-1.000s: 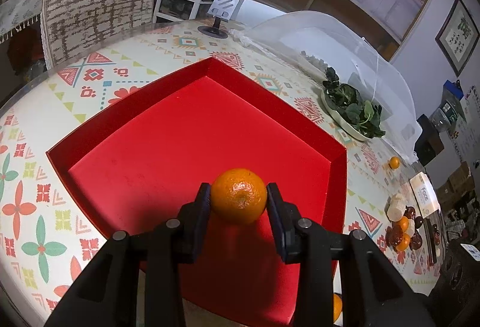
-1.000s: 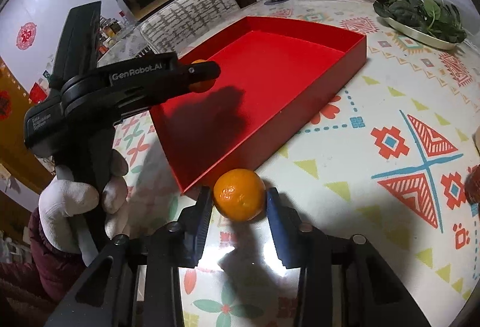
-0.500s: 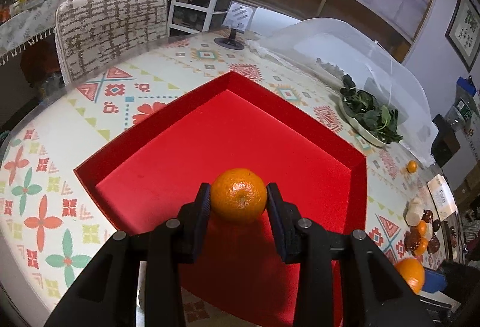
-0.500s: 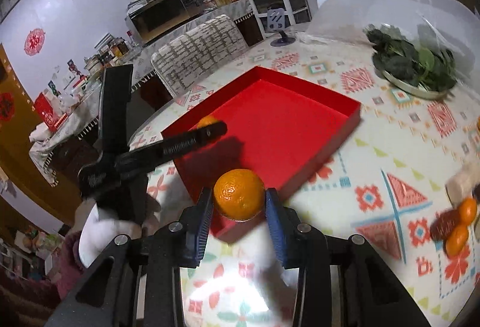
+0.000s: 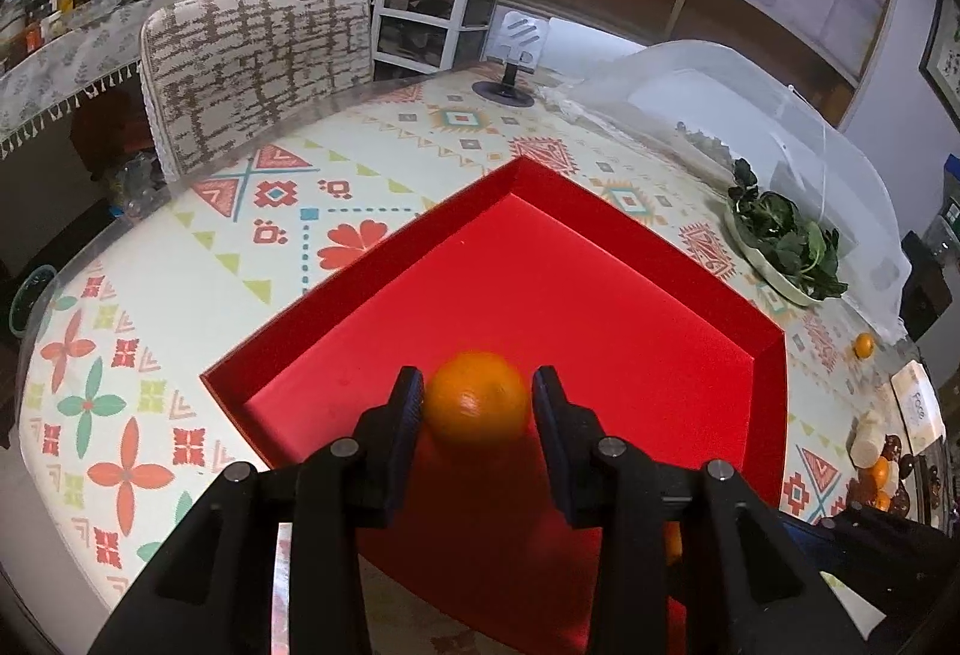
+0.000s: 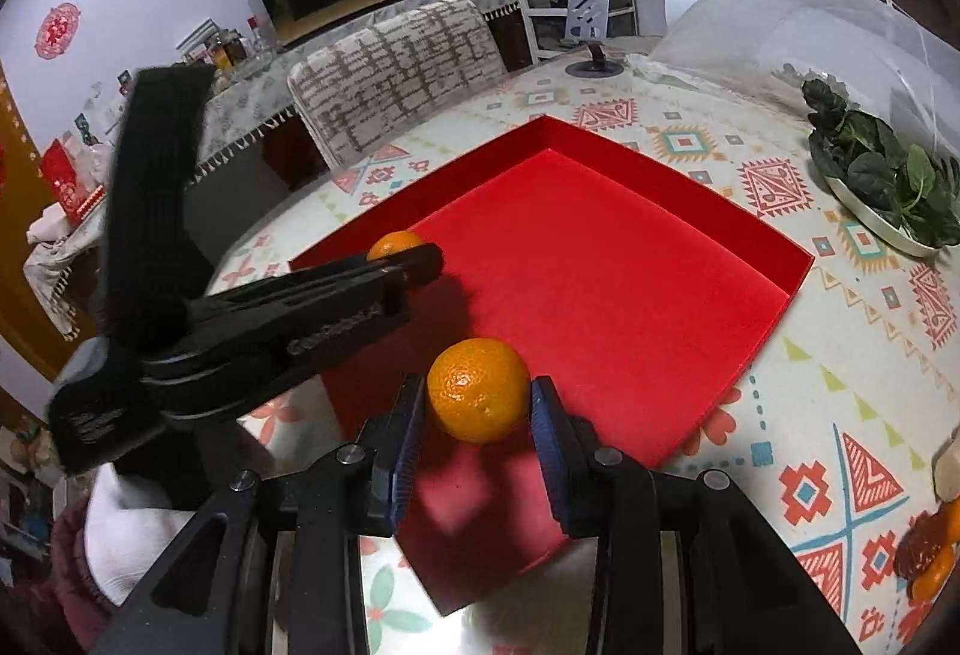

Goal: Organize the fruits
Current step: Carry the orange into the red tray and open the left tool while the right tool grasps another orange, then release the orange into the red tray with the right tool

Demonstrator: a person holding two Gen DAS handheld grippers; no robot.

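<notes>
Right gripper (image 6: 477,406), clamped on its orange (image 6: 478,389), has moved from beside the red tray (image 6: 630,289) to over its near corner, while left gripper (image 5: 477,406) stays over the tray's near-left part, pinching its blurred orange (image 5: 477,395).

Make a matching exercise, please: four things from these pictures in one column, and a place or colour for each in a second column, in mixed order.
Things:
1. left gripper
2. red tray
3. leafy greens
4. chair

Places or colours:
a. on a pale plate
b. at the table's far edge, patterned back
c. shut on an orange
d. on the patterned tablecloth

Pairs: 1-c, 2-d, 3-a, 4-b
</notes>
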